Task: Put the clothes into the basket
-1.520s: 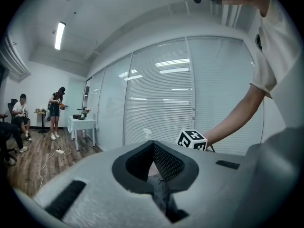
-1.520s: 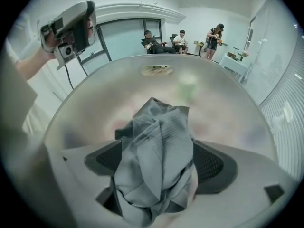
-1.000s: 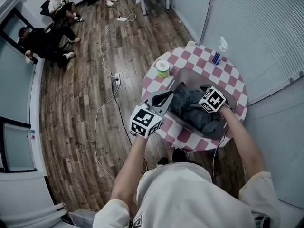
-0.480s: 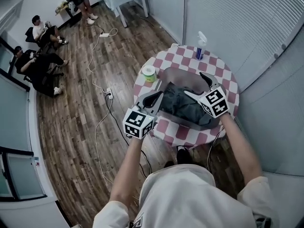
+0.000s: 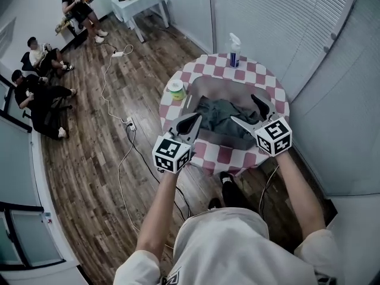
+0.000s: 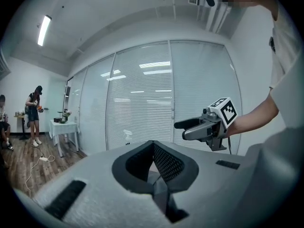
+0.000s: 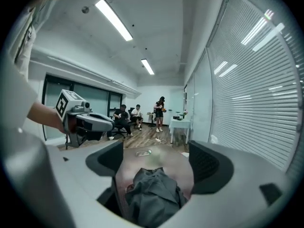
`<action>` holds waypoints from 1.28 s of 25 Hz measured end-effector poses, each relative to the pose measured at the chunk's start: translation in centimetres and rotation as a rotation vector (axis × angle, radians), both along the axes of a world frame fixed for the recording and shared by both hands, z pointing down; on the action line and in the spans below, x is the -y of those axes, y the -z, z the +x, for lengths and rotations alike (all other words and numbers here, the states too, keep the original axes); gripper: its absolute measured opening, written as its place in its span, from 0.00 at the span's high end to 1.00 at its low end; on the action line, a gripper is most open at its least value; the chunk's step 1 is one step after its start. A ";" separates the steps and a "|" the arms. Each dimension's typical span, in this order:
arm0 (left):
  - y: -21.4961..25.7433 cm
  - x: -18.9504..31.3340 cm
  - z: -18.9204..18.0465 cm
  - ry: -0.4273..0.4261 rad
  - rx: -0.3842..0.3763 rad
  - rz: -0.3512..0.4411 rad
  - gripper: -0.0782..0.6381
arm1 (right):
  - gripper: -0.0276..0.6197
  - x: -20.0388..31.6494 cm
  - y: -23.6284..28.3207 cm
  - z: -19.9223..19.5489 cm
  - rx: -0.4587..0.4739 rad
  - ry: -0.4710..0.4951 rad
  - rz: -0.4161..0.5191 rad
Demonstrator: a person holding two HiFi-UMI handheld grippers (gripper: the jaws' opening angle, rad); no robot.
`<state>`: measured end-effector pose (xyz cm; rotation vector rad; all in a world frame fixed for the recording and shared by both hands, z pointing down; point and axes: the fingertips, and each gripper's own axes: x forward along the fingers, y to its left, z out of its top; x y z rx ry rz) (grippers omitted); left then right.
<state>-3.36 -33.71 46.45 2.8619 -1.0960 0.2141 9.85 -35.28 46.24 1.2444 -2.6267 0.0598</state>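
One garment point(image 5: 217, 113) beneath right tool point(image 5: 244, 108) (basketed)

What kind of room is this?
Probably an office or lab: glass walls with lowered slats, strip lights overhead, and people sitting at the far side.

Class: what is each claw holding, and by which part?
Nothing: left claw shut and empty, right claw open; the grey clothes lie in the basket.

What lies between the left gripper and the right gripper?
In the head view, the gray clothes, inside the basket, lie between the left gripper and the right gripper.
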 end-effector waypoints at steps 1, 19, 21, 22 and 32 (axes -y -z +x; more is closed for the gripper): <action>-0.1 -0.6 0.1 -0.008 0.001 0.000 0.87 | 0.28 -0.8 0.0 0.2 0.011 -0.017 0.000; -0.6 -8.0 0.5 -0.066 -0.007 0.020 0.87 | 0.63 -10.4 -0.8 1.7 0.046 -0.188 0.046; -0.3 -8.3 0.5 -0.069 -0.007 0.029 0.87 | 0.69 -10.7 -0.7 1.7 0.053 -0.196 0.050; -0.2 -8.5 0.6 -0.070 -0.005 0.034 0.87 | 0.71 -10.8 -0.7 1.7 0.055 -0.199 0.051; 0.3 -9.5 0.3 -0.069 -0.010 0.049 0.87 | 0.90 -11.7 -0.6 1.6 0.080 -0.231 0.064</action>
